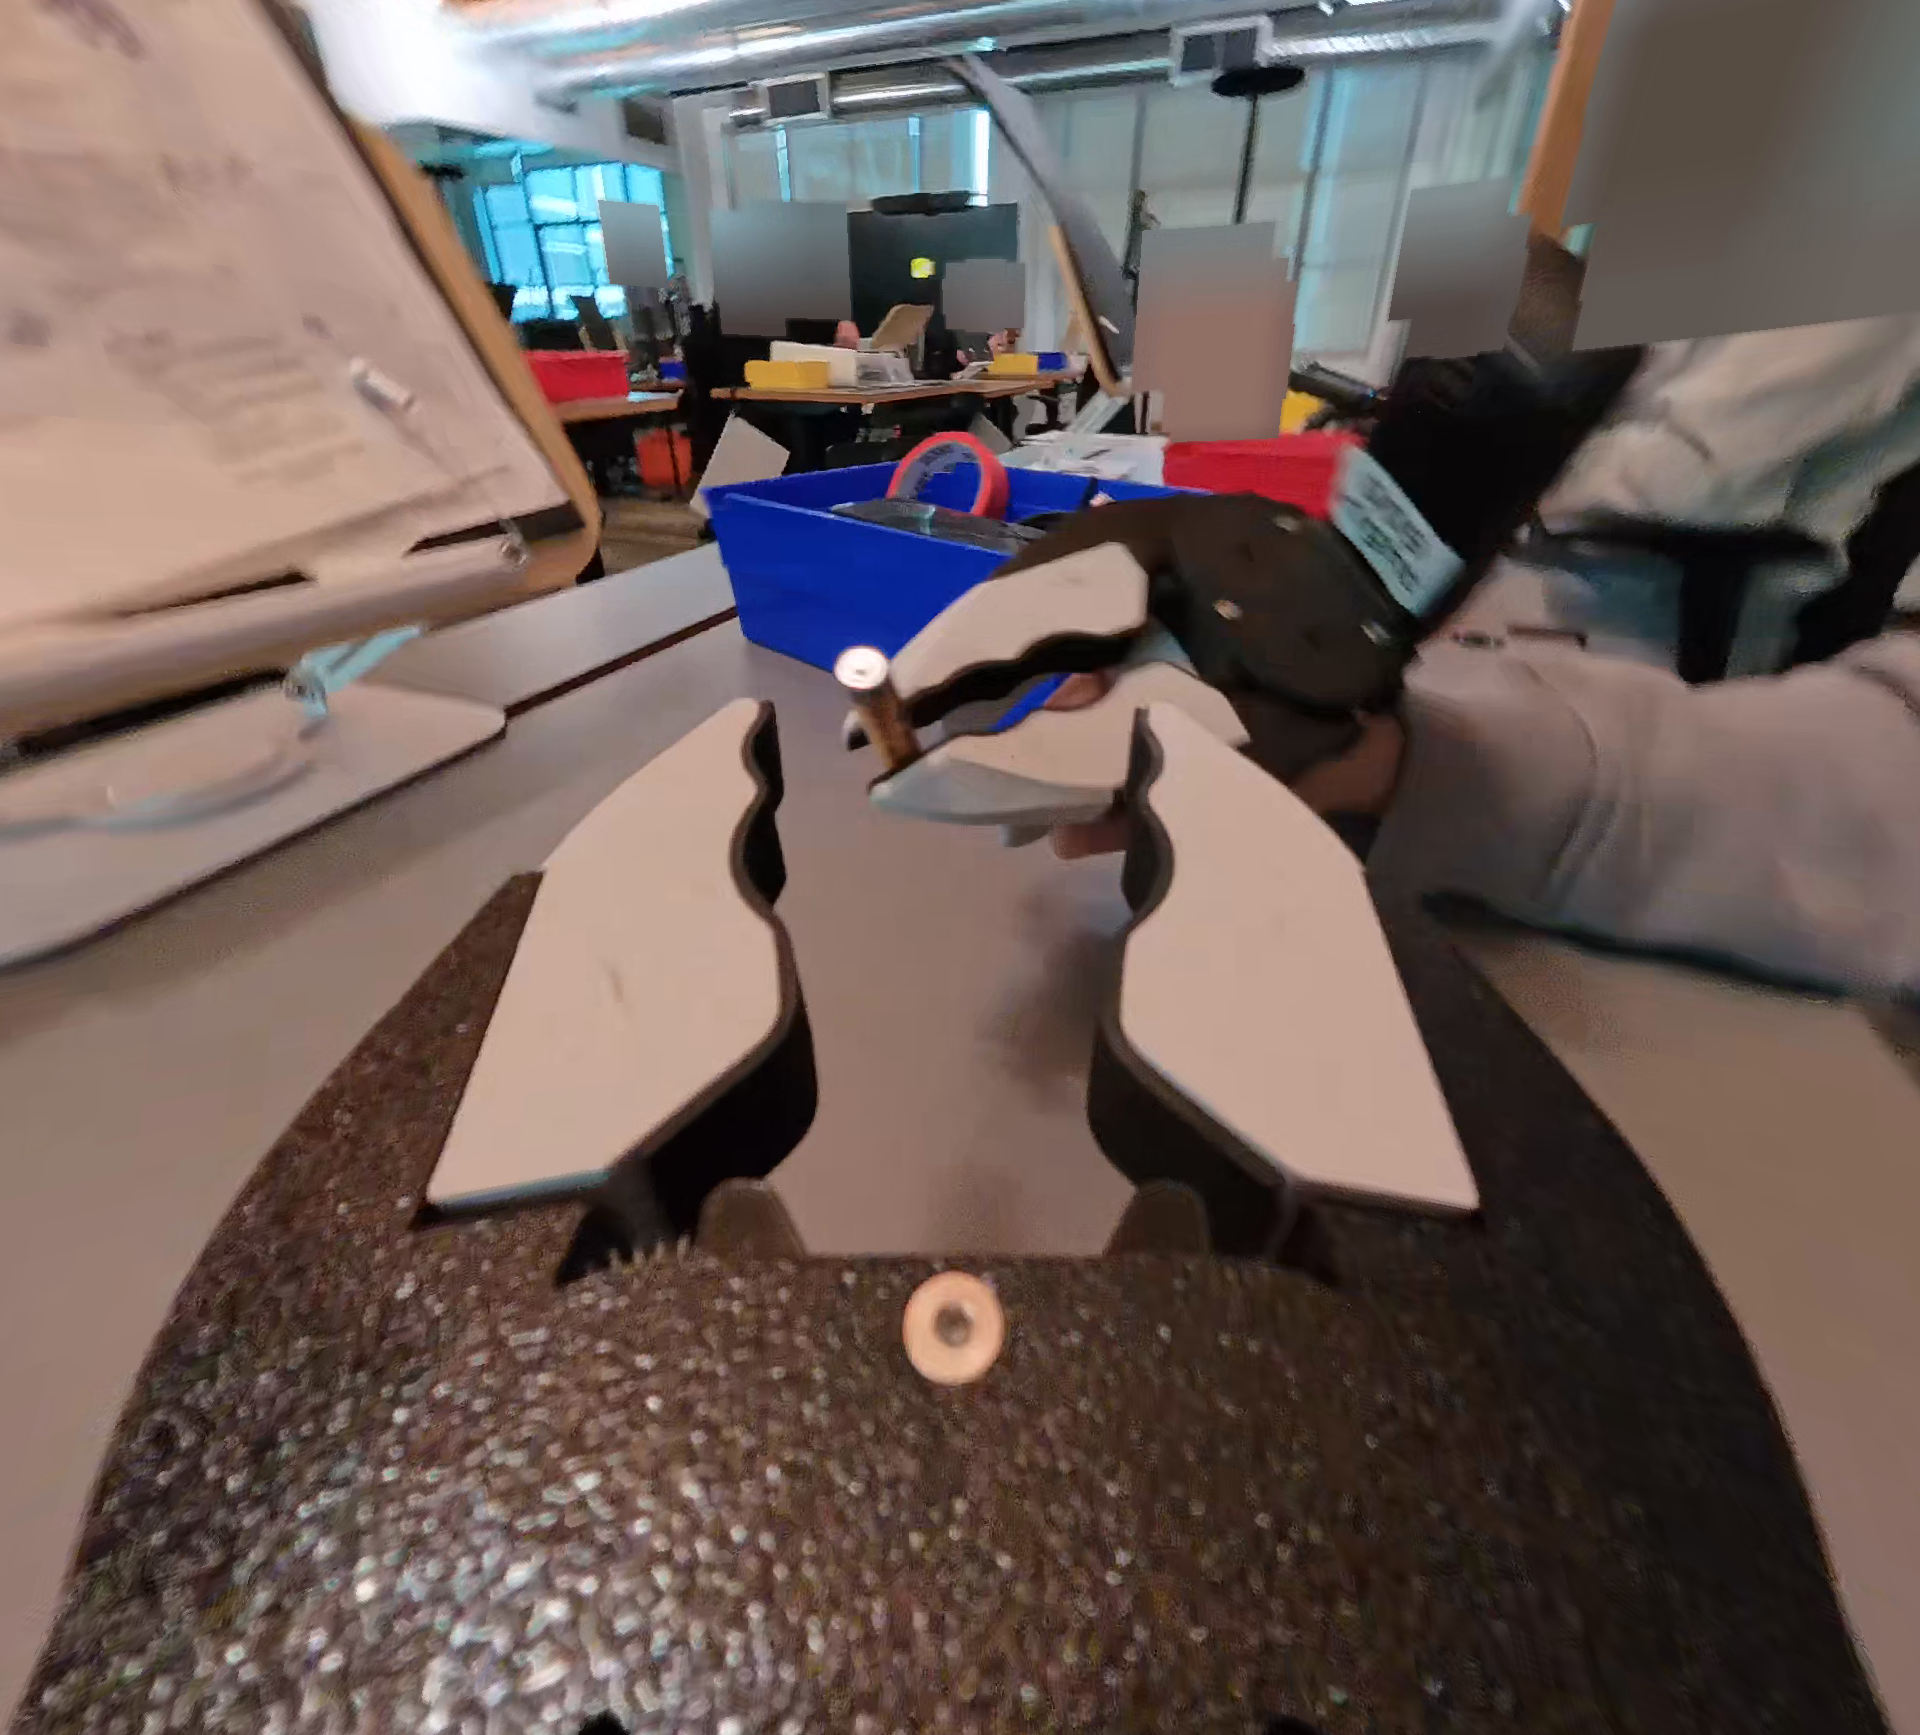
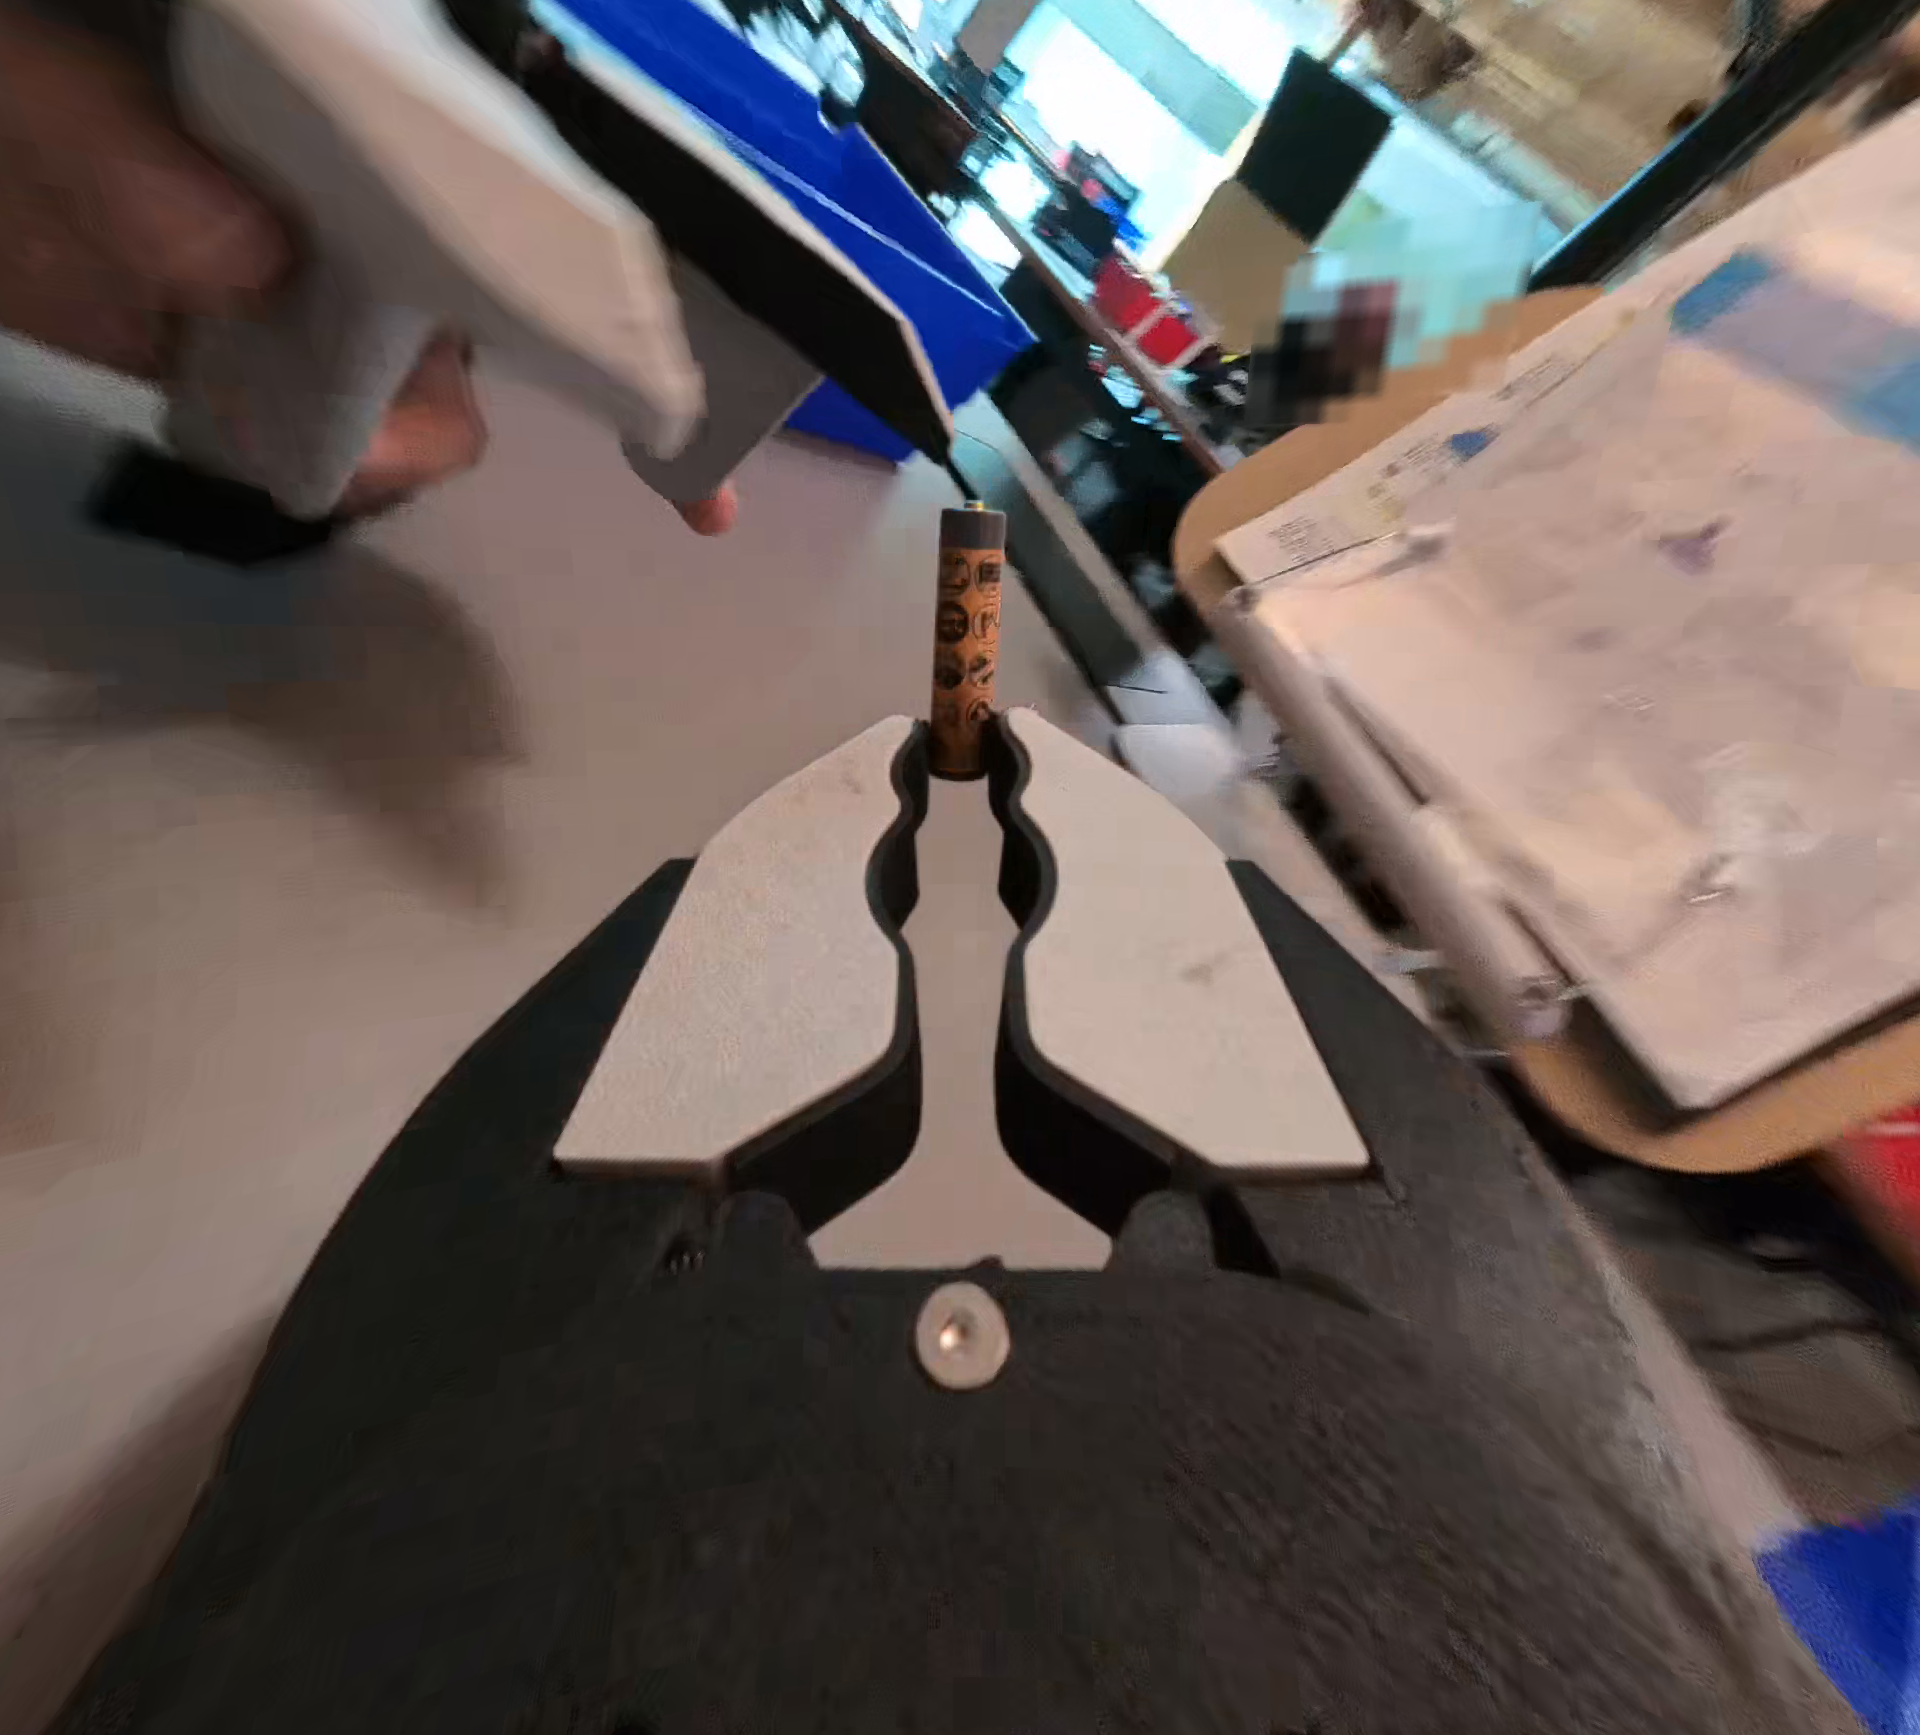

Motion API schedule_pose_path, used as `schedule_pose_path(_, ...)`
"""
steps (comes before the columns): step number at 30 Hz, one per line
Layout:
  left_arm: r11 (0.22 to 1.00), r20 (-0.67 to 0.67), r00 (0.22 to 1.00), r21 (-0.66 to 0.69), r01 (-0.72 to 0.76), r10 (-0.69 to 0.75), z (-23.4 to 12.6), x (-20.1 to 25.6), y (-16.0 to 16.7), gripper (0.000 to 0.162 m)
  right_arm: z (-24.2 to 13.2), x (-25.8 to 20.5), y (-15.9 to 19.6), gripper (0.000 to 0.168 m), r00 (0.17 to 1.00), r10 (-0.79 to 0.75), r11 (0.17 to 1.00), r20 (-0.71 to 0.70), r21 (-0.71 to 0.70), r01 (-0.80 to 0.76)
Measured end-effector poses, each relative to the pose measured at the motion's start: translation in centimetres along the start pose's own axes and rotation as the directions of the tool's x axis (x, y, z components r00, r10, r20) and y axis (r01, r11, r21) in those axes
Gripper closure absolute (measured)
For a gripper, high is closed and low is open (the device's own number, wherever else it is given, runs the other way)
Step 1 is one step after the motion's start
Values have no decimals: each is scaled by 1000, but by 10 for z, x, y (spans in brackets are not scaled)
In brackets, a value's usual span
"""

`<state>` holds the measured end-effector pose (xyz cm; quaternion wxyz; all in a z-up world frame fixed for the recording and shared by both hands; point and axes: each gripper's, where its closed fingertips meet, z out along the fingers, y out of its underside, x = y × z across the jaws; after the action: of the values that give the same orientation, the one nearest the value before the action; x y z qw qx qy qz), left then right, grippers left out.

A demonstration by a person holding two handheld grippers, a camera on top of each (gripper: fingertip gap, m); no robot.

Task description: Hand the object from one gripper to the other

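A grey desk (image 1: 644,615) carries a blue plastic bin (image 1: 831,573) near its far edge, with a roll of red tape (image 1: 951,464) standing in it. Above the desk's middle, the left gripper (image 1: 951,740) hangs with its grey fingers spread wide and nothing between them. Just beyond its tips, the right gripper (image 2: 961,729) is clamped on the base of a small orange-and-grey cylindrical battery (image 2: 968,636), which juts out past the fingertips, clear of the desk.
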<state>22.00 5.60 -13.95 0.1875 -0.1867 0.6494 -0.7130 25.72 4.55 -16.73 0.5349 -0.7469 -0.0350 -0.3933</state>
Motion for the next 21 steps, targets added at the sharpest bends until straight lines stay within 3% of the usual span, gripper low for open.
schedule_pose_path(3, 996, 51, 995, -5, 85, -84, -2, -14, 3, 107, 3, -2, 1, 157, 976, -205, 977, -74, -70, 200)
schedule_pose_path(6, 994, 79, 992, -16, 104, -102, -3, -19, 7, 118, 6, -8, -2, 158, 973, -215, 975, -80, -73, 209)
schedule_pose_path(13, 1000, -6, 1000, -8, 7, -7, -1, -2, 5, 143, 5, -33, -21, 157, 975, 144, 986, 167, 64, -157)
schedule_pose_path(17, 997, -61, 998, 78, -21, 26, -5, 7, -10, 145, -5, -37, -38, 157, 851, 378, 886, 364, 126, -447)
schedule_pose_path(21, 996, -119, 993, 89, -2, 13, -7, 14, -14, 151, -13, -42, -48, 158, 708, 474, 792, 524, 98, -603)
